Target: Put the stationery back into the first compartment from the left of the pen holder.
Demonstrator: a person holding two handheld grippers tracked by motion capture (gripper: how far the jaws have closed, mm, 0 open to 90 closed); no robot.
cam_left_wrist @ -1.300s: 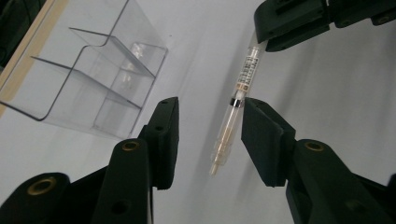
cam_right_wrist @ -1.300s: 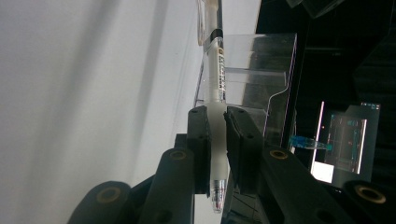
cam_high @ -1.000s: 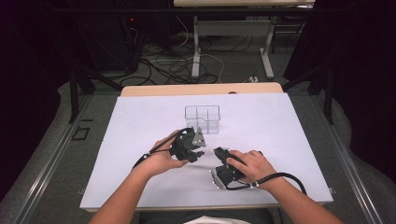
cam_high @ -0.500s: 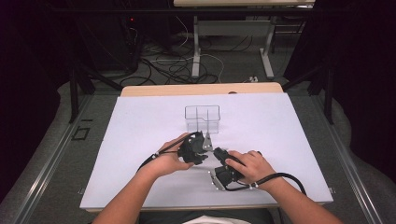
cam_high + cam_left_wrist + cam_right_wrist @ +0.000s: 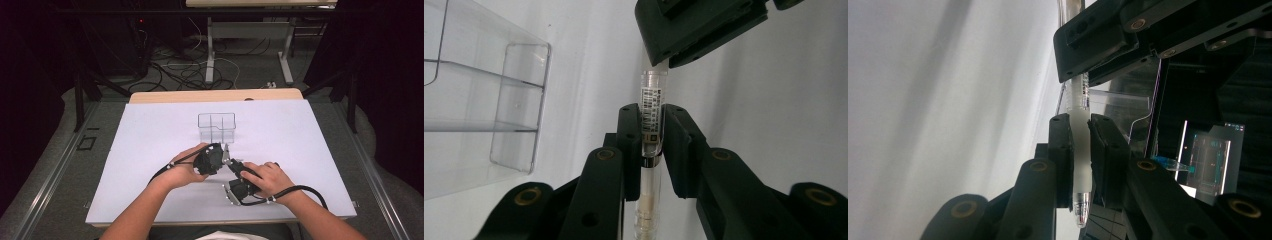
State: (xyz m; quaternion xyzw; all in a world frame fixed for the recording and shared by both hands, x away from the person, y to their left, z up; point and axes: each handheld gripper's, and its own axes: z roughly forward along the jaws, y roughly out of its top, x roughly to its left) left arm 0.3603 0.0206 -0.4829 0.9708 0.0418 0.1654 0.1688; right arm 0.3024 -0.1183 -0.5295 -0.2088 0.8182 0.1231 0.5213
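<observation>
Clear plastic is what both tools are clamped on: a slim transparent ballpoint pen with a printed barcode label point(image 5: 650, 112) and a frosted white grip sleeve is held between the two grippers above the white table sheet point(image 5: 150, 150). The left gripper point(image 5: 650, 145) has just been closing and its black pads now pinch the labelled barrel, with the pen between them; the right gripper point(image 5: 1080, 155) is pinched on the frosted sleeve near the writing tip, which pokes out below its jaws. In the high view the two tools meet nose to nose at about six o'clock from the clear, square, divided acrylic organiser box point(image 5: 216, 128), with the left gripper point(image 5: 220, 156) at nine o'clock of the right gripper point(image 5: 231, 164). I judge the step in hand to be a hand-over of the pen from one tool to the other, or a pull to part it; either way the next move calls for one grip to stay firm while the other lets go or draws straight along the barrel, without bending it. The organiser's compartments look empty as far as the high view and the left gripper view let me tell.
</observation>
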